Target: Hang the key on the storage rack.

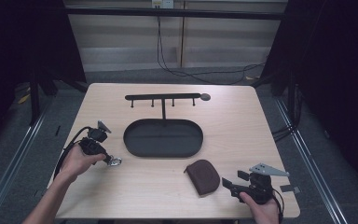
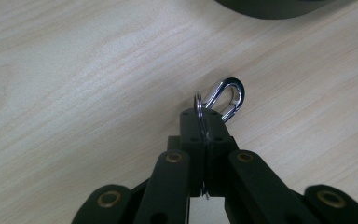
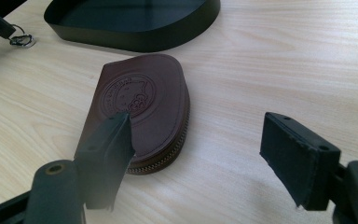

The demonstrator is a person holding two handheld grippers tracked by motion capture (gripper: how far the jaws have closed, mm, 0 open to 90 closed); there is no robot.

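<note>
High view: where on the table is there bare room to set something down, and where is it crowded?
Bare: the table right of the black tray, and the near strip between left gripper and brown pouch. Crowded: the middle, with tray and hook rack; the near right, with pouch and right gripper.

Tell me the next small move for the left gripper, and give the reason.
Probably lift the key ring with its silver clip off the table. The left gripper is shut on the ring, and the clip lies on the wood near the black tray.
</note>
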